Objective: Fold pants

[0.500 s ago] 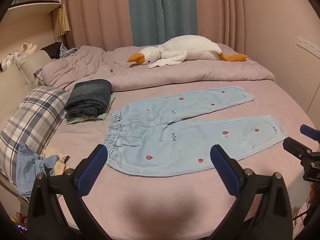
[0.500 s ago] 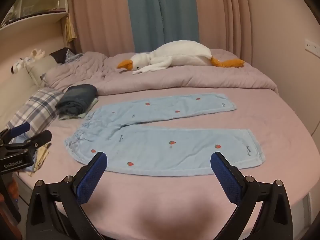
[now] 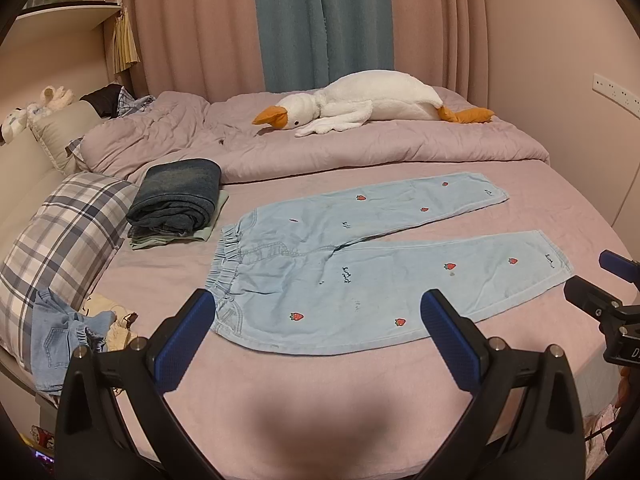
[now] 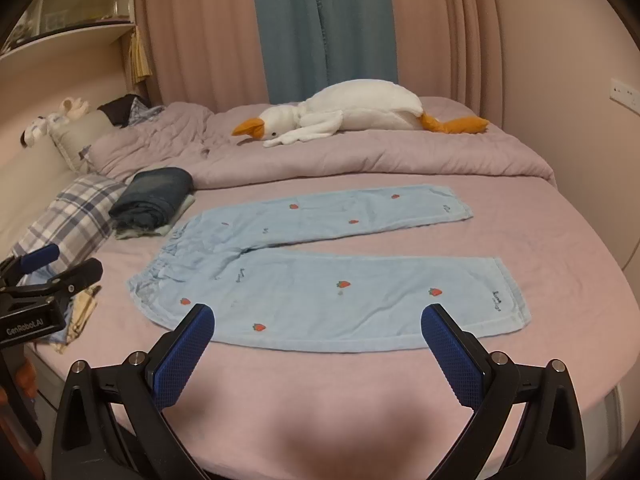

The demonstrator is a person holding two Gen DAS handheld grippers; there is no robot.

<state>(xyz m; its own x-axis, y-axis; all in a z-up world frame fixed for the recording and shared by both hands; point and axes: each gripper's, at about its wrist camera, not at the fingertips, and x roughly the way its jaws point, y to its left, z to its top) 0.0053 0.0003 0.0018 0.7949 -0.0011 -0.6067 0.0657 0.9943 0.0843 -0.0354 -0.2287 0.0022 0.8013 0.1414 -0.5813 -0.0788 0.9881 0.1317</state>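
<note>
Light blue pants [image 3: 372,264] with small red strawberries lie flat and spread on the pink bed, waistband to the left, both legs pointing right and splayed apart. They also show in the right wrist view [image 4: 320,280]. My left gripper [image 3: 318,316] is open and empty, above the near edge of the pants by the waistband. My right gripper [image 4: 318,328] is open and empty, above the near edge of the lower leg. The right gripper also shows at the right edge of the left wrist view [image 3: 600,284]; the left gripper shows at the left of the right wrist view [image 4: 52,264].
A stack of folded dark jeans [image 3: 176,200] sits left of the waistband. A plaid pillow [image 3: 60,236] and loose clothes [image 3: 68,328] lie at the left edge. A plush goose [image 3: 368,104] rests on the bunched duvet [image 3: 320,148] behind. Bare pink sheet [image 3: 320,380] lies in front.
Both grippers have edged slightly forward toward the pants. The pants have not moved.
</note>
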